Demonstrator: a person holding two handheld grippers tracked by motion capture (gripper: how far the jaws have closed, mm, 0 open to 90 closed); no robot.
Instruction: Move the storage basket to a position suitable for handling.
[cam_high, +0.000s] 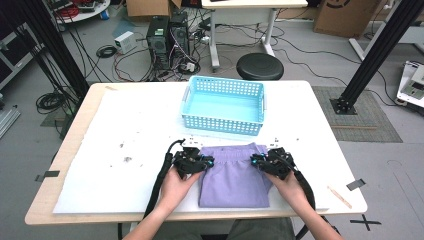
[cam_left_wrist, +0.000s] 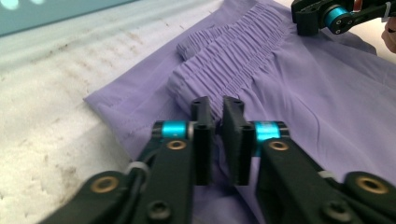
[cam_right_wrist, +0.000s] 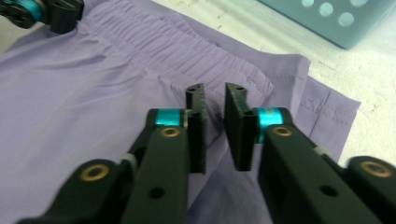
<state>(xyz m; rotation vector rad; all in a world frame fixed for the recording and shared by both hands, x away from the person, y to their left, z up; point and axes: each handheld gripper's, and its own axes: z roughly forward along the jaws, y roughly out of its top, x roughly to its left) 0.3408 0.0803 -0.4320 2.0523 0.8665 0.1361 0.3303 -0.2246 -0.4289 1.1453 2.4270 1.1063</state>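
Two hand-held black grippers with teal fittings work at the near edge of a white-covered table (cam_high: 125, 125), low in the centre of the high view. A folded lilac fabric garment with a gathered elastic waistband (cam_high: 234, 175) lies flat there, just in front of a pale blue perforated plastic basket (cam_high: 223, 105) that sits in the upper middle of the frame, close to the garment but apart from it.

Left gripper (cam_left_wrist: 218, 122): positioned at the garment's left end of the waistband. Jaws drawn nearly together, a fold of the lilac cloth pinched in the narrow gap between them.

Right gripper (cam_right_wrist: 215, 112): positioned at the waistband's right end. Jaws likewise drawn close, with a dark-shadowed fold of the same cloth caught between the ridged pads.

Each gripper appears in the other's view, resting at the opposite waistband corner. Dark specks mark the white covering to the left of the garment.
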